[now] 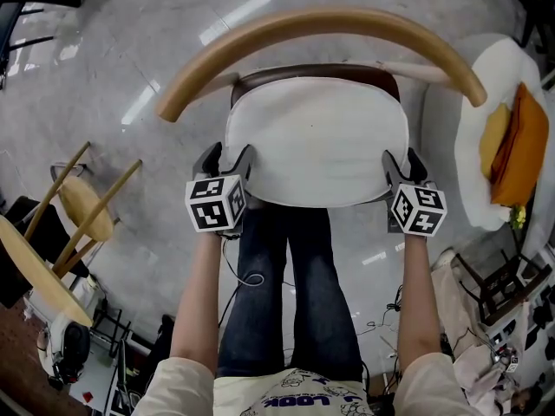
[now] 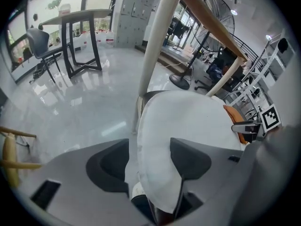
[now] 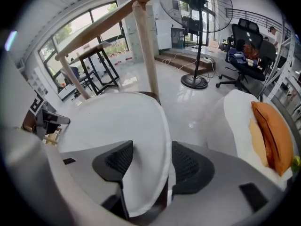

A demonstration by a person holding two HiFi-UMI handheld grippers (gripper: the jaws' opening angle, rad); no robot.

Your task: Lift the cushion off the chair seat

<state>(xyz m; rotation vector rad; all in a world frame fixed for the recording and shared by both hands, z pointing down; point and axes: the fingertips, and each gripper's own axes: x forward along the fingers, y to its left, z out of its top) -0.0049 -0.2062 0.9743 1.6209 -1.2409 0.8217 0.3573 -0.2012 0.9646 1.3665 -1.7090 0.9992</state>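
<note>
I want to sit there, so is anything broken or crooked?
Nothing stands out. The white cushion looks whole and straight, its side edges between the jaws of the left gripper and right gripper.

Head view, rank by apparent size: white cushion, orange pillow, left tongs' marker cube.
1. white cushion, clearly largest.
2. orange pillow.
3. left tongs' marker cube, looks slightly smaller, but it's nearer the camera, so 2 versus 3 is unsure.

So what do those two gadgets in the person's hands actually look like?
Both the left gripper and right gripper are grey plastic with two dark pads. Each carries a cube printed with black-and-white square markers. A thin cable loops down from the left one. The person wears short pale sleeves and dark blue jeans.
</note>
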